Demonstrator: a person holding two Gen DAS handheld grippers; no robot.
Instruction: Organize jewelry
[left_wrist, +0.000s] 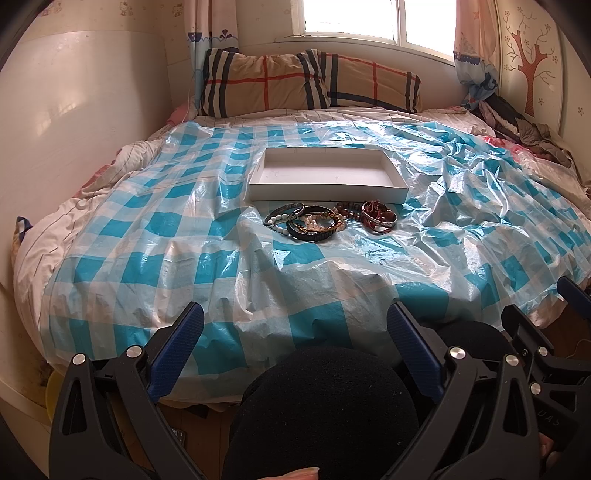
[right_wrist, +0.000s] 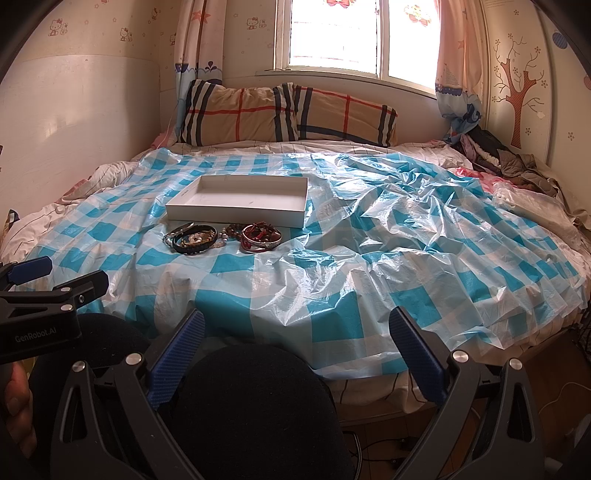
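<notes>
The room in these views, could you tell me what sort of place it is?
Most likely a child's bedroom: a bed with plaid pillows under a curtained window, and cartoon-cat wallpaper.

Both tools share one build: matte black plastic arms with triangular cutouts, round silver screws at the joints, and ribbed blue pads lining the fingers (left_wrist: 413, 350). The left gripper (left_wrist: 295, 343) and right gripper (right_wrist: 295, 350) look alike (white "GenRobot.AI" lettering marks one black body). Bare fingertips and black-clad knees show below.
</notes>
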